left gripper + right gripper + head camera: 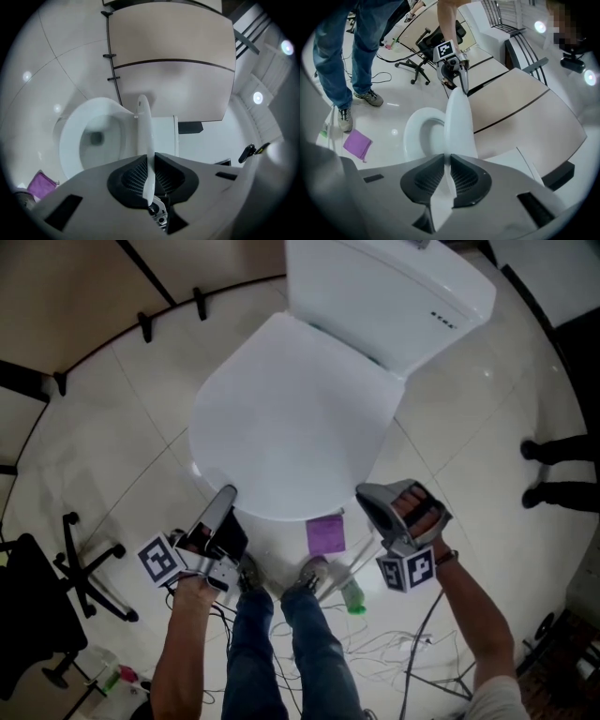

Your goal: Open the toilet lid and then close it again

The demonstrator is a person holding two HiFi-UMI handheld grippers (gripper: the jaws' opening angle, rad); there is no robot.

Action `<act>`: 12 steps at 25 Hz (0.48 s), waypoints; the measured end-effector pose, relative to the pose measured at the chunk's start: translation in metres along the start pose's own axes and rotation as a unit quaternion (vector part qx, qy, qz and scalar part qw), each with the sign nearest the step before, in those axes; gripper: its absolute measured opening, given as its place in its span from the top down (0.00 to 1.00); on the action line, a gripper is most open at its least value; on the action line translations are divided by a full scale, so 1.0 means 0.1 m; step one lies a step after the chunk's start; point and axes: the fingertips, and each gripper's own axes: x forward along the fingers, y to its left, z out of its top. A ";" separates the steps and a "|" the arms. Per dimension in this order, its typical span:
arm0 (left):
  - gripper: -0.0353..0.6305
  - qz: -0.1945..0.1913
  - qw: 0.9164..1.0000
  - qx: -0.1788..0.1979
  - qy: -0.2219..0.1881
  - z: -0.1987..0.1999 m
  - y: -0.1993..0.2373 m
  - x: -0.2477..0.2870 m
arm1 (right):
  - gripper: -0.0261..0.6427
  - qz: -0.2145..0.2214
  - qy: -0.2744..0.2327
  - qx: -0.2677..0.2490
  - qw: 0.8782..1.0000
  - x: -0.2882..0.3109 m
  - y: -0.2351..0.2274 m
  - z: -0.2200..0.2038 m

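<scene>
The white toilet lid (291,418) is lifted off the bowl, and I hold its front edge from both sides. My left gripper (228,498) is shut on the lid's front left rim. In the left gripper view the lid (144,122) runs edge-on between the pads of that gripper (149,176), with the open bowl (93,140) to its left. My right gripper (370,498) is shut on the front right rim. In the right gripper view the lid (458,122) stands between the pads of that gripper (447,176), and the left gripper (457,75) shows at the lid's far edge.
The tank (394,287) stands behind the lid. A purple cloth (325,534) and a green bottle (352,596) lie on the tiled floor by my feet, among cables. An office chair (56,587) stands at the left. Another person's shoes (553,470) are at the right.
</scene>
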 end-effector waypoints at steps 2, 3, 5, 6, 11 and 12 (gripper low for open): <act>0.90 0.006 1.000 0.003 0.006 0.01 -0.25 0.08 | 0.89 -0.021 0.006 0.017 1.000 -0.06 -0.16 -0.01; 0.89 0.012 1.000 0.003 0.008 0.02 -0.37 0.12 | 0.89 -0.029 0.010 0.027 0.999 -0.09 -0.24 -0.01; 0.89 0.033 0.999 -0.002 0.010 0.02 -0.60 0.20 | 0.89 -0.041 0.018 0.051 0.998 -0.17 -0.39 -0.02; 0.89 0.044 0.999 -0.005 0.012 0.02 -0.71 0.26 | 0.89 -0.047 0.022 0.067 0.996 -0.19 -0.47 -0.04; 0.87 0.068 0.997 0.002 0.040 0.16 -1.27 0.80 | 0.89 -0.115 0.032 0.145 0.982 -0.42 -1.07 -0.04; 0.87 0.069 0.997 0.001 0.043 0.17 -1.39 0.92 | 0.89 -0.126 0.038 0.154 0.979 -0.54 -1.17 -0.05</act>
